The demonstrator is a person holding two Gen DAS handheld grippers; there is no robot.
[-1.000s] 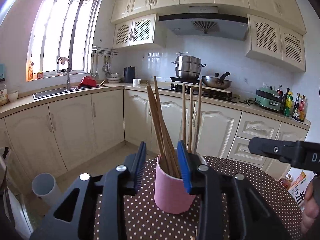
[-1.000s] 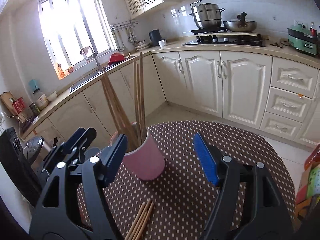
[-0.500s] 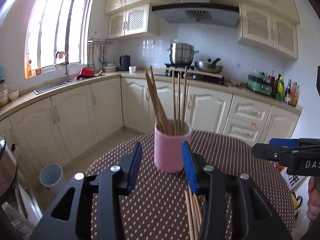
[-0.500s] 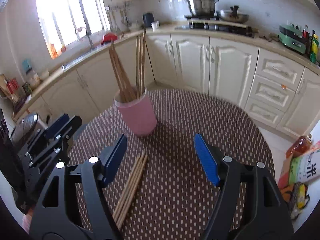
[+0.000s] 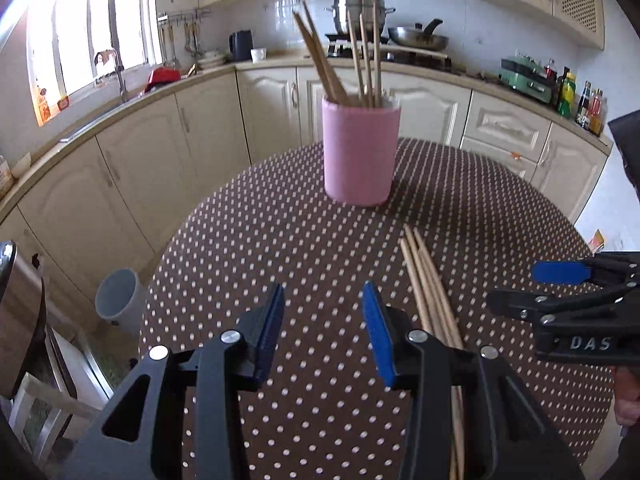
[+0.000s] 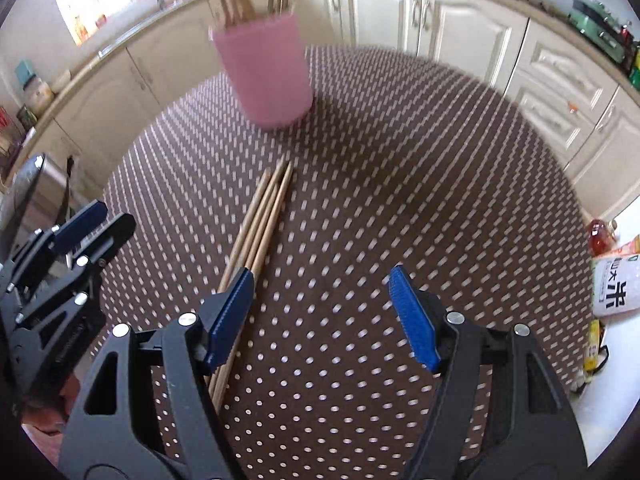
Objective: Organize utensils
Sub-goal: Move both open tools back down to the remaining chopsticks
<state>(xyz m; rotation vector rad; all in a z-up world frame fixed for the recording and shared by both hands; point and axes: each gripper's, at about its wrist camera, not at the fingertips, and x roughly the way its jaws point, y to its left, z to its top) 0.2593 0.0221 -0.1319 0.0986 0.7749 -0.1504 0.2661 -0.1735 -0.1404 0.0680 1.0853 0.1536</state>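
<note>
pink cup [image 5: 361,152], loose chopsticks [image 6: 262,216], dotted table [image 5: 256,240]

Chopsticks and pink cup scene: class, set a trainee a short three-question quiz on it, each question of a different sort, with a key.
1. True or false: the pink cup lies on its side.
2. Where are the loose chopsticks? A) on the dotted tablecloth B) on the counter C) in the sink
3. Fill in: neither the left gripper nor the right gripper holds ____.

Key: 1 false; 2 A; 3 anything
</note>
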